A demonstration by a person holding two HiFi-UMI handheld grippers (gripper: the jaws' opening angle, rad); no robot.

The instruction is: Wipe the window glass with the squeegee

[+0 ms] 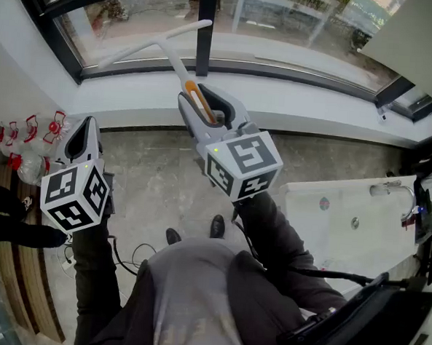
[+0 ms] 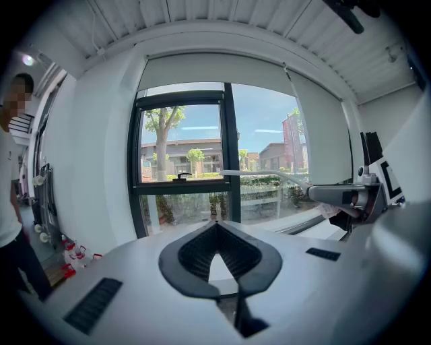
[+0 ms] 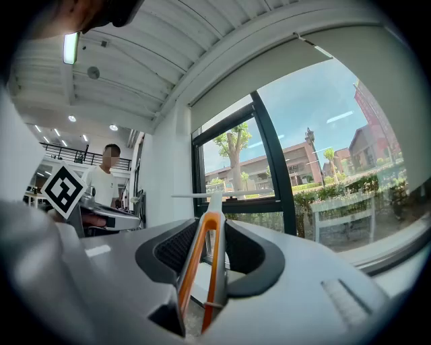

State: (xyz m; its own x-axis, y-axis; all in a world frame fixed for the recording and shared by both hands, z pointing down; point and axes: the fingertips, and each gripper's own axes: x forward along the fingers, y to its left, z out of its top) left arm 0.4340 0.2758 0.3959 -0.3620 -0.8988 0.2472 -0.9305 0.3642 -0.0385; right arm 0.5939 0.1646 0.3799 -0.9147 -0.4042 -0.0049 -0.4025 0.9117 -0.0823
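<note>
Head view: grey floor (image 1: 157, 175), white sill (image 1: 307, 108) under window glass (image 1: 283, 23).
Right gripper (image 3: 214, 226): fingers clamped on squeegee (image 1: 155, 42).
Left gripper (image 2: 217, 229): fingers closed, empty.

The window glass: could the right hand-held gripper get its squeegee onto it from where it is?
Probably yes. The right hand-held gripper is shut on the squeegee handle, the blade points at the window glass, and nothing shows between them. The dark frame post stands close beside the blade.

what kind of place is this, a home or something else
Probably a commercial or workshop interior, not a home: a tall black-framed window, a white sink, and a railed upper gallery under ceiling lights.
</note>
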